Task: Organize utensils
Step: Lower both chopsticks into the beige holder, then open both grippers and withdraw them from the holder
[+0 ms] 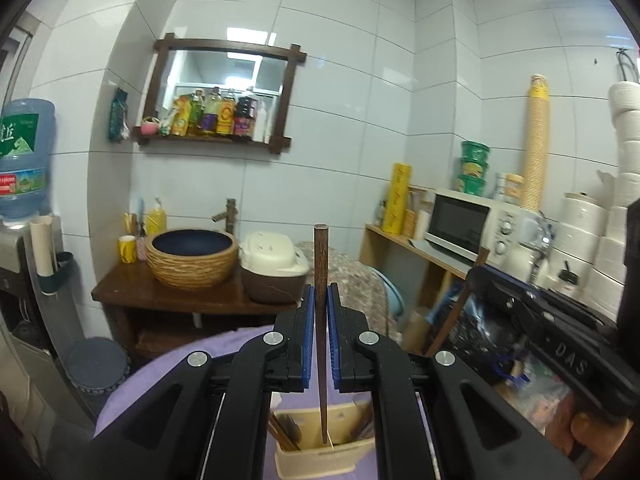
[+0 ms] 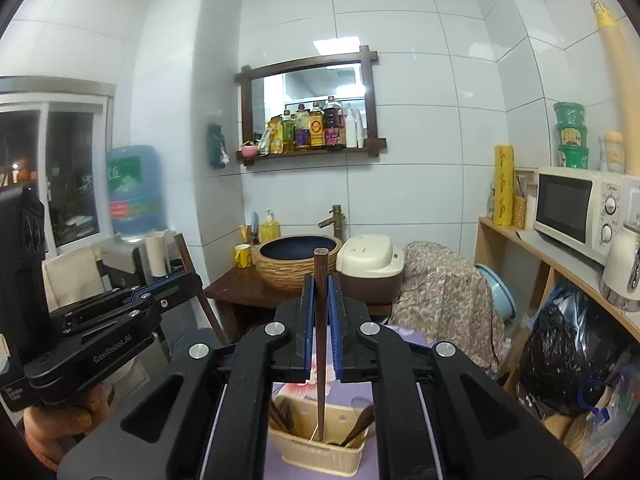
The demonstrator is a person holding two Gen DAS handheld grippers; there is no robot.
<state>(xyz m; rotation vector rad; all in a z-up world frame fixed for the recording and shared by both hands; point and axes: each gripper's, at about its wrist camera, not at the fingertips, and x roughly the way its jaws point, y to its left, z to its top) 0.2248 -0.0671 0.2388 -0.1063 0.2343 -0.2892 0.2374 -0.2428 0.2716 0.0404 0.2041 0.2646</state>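
Left wrist view, left tool (image 1: 320, 312) clamped on chopstick (image 1: 320, 320), tip in beige holder (image 1: 320, 458) holding utensils (image 1: 286, 432).

Left hand-held gripper (image 1: 320, 300), right hand-held gripper (image 2: 320, 296): both clamped, side by side.

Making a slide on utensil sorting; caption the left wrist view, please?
Left gripper holds a dark wooden chopstick upright, tip down over the beige utensil basket.

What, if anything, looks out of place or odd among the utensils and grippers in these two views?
Nothing stands out. Each gripper, left gripper and right gripper, is shut on one brown chopstick, held upright with its thin end over the beige utensil basket. No spill or damage shows.
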